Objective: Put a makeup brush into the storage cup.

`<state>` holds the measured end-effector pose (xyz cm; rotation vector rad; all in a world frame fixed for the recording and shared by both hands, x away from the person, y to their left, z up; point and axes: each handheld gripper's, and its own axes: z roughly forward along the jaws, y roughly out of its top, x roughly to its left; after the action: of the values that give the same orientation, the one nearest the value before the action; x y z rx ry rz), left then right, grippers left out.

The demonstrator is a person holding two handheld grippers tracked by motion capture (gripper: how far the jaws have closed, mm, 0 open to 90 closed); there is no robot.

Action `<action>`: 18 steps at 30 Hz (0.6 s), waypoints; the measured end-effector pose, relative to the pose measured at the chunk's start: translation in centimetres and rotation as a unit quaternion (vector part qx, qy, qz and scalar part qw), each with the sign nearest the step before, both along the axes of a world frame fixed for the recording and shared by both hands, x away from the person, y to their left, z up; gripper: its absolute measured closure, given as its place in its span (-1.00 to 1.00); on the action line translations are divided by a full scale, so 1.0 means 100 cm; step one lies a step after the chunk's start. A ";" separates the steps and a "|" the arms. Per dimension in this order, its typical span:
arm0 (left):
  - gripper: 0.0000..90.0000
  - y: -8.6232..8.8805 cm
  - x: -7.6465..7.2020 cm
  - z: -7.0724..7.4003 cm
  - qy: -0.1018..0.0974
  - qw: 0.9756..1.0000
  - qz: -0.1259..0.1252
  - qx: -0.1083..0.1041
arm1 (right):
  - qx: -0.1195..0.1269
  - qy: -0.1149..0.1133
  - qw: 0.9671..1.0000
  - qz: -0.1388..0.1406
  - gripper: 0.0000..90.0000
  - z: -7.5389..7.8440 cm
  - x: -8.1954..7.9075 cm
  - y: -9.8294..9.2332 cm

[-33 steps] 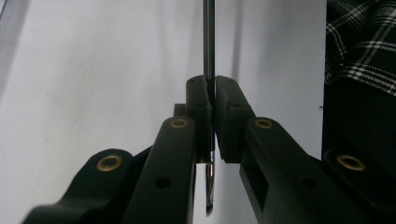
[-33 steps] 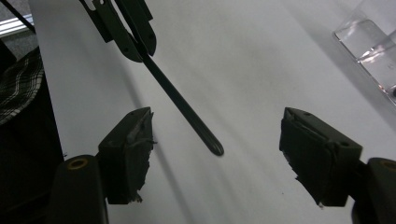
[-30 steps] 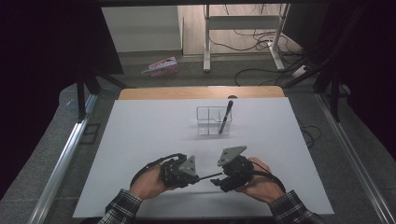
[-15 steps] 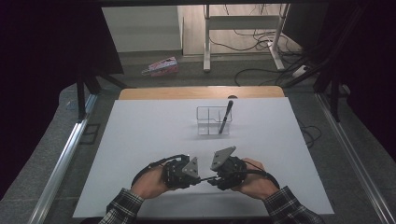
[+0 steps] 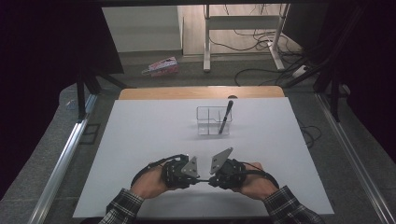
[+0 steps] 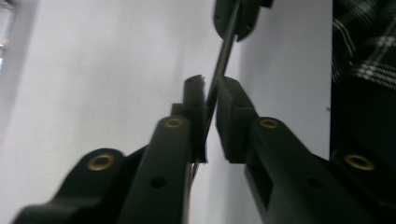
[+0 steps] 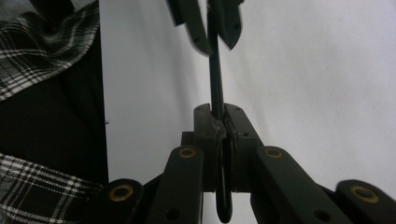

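Near the table's front edge my left gripper (image 5: 200,179) and right gripper (image 5: 210,180) point at each other, tips almost touching. A thin black rod (image 6: 225,53) bridges them. In the left gripper view my left gripper (image 6: 211,95) has the rod between its pads; its jaws have just eased open a little but still hold it. In the right gripper view my right gripper (image 7: 219,112) has just closed its jaws and they are now shut tight on the rod (image 7: 215,79). Each view shows the other gripper's tips at its top.
A clear divided holder (image 5: 210,121) stands mid-table with a black pen (image 5: 226,116) leaning in its right cell. The white table top (image 5: 140,140) stretches wide around my hands. Plaid sleeves come in at the bottom edge. Cables and a pink box lie on the floor beyond.
My right gripper has shifted slightly left toward the left one and closed on the rod's end. The left hand has stayed put.
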<state>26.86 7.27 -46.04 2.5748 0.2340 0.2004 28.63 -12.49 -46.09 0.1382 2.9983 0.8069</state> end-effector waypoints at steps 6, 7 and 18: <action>0.08 0.009 0.003 0.005 -0.020 0.998 0.052 -0.027 | 0.000 -0.007 1.000 -0.013 0.88 0.001 0.003 -0.003; -0.03 0.010 0.005 0.006 -0.024 0.998 0.054 -0.027 | 0.003 -0.007 1.000 -0.020 0.88 0.001 0.004 -0.004; -0.89 0.034 0.011 0.008 -0.010 0.985 0.157 -0.072 | 0.021 -0.024 0.997 -0.066 0.88 0.005 0.006 -0.012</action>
<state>27.92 10.62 -45.25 2.3802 0.6244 0.3132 29.19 -13.73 -45.62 0.3101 2.8910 0.8468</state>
